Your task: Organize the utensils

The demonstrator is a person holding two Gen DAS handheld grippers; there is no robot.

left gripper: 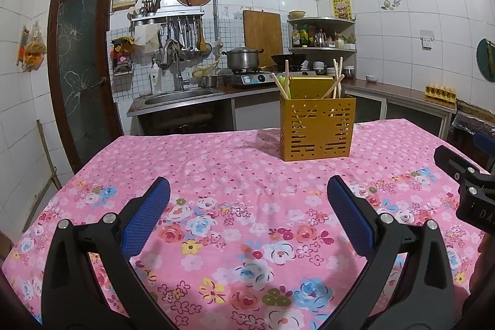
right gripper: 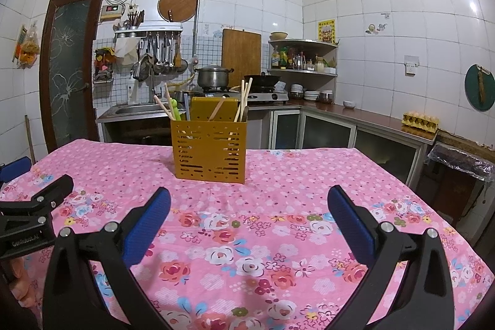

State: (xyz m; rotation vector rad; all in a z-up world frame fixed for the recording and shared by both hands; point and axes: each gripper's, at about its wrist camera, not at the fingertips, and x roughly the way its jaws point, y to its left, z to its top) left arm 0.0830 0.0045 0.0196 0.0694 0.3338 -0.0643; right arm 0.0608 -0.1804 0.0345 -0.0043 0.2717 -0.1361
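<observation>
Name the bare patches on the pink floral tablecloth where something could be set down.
Free: the cloth between the yellow slotted utensil holder and both open grippers, left and right, and beside the holder. Crowded: only inside the holder, with wooden chopsticks.

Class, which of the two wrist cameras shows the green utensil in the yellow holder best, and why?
The right wrist view: the green utensil stands clear above the yellow holder rim, left of the chopsticks. In the left wrist view it is only a sliver, partly behind a chopstick.
</observation>
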